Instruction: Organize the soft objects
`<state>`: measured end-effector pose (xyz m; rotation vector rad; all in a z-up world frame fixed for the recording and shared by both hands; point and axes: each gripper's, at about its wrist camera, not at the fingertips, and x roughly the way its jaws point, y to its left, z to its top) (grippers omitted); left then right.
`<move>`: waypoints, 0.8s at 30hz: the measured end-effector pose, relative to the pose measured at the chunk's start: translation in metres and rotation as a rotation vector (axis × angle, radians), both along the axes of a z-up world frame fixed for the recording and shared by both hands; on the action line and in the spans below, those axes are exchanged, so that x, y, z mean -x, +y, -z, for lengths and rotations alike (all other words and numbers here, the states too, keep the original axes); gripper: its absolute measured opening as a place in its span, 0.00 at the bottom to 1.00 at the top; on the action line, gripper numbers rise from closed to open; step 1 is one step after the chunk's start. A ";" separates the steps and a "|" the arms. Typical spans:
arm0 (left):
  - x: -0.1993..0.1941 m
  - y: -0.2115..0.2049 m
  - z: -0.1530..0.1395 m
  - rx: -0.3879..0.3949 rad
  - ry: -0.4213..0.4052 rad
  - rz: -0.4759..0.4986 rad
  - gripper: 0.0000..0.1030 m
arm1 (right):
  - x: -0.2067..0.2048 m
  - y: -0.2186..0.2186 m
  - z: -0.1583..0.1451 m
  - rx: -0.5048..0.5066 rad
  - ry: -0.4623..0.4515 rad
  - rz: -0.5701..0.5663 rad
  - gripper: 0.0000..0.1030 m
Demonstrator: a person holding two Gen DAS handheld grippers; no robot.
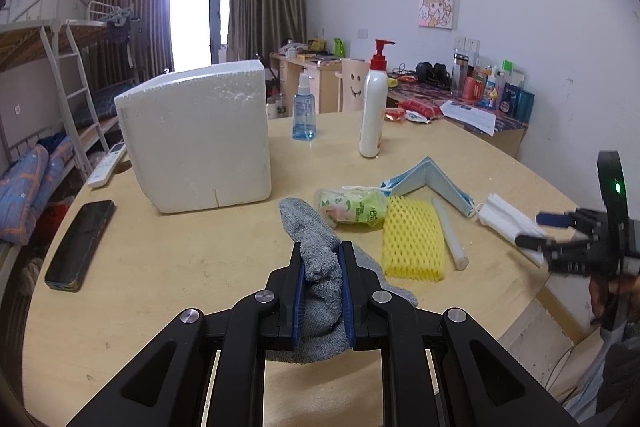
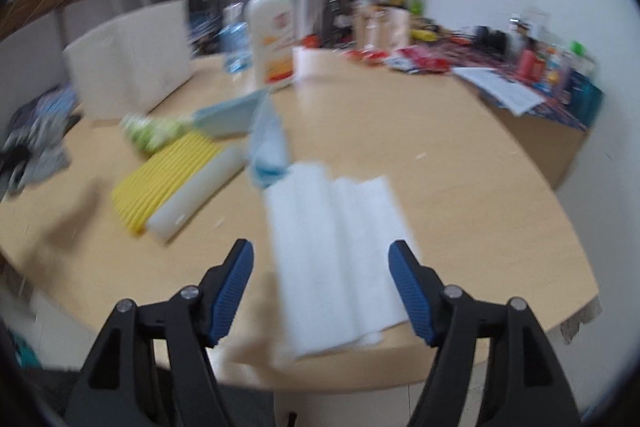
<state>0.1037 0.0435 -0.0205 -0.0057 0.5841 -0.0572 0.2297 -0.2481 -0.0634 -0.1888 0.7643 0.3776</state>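
Step in hand: carry the crumpled grey knitted cloth (image 1: 320,267) to the white foam box (image 1: 196,135), likely its bin; lift high so the trailing tail misses the yellow foam net sleeve (image 1: 414,243).
Left gripper (image 1: 322,291): blue pads squeeze the cloth's bunched middle, low over the round pale wooden table (image 1: 180,267), pointing at the box.
Right gripper (image 2: 321,287): jaws spread wide, nothing between them, straddling the folded white tissue sheet (image 2: 336,251) at the table's near edge.
Caution: the right view is blurred; align before closing.
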 end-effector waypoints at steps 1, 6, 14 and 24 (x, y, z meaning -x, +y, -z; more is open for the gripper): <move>0.000 0.000 0.001 -0.001 0.003 0.001 0.16 | 0.003 0.002 0.004 0.012 0.006 -0.004 0.72; -0.001 -0.003 0.002 -0.002 0.006 0.010 0.16 | -0.001 -0.010 0.016 0.025 0.055 0.040 0.63; -0.001 -0.004 -0.002 -0.005 -0.004 0.006 0.16 | 0.002 -0.020 -0.005 -0.087 0.047 0.023 0.10; 0.006 0.001 -0.026 -0.018 -0.082 -0.027 0.16 | 0.016 -0.014 -0.075 -0.201 -0.122 -0.015 0.10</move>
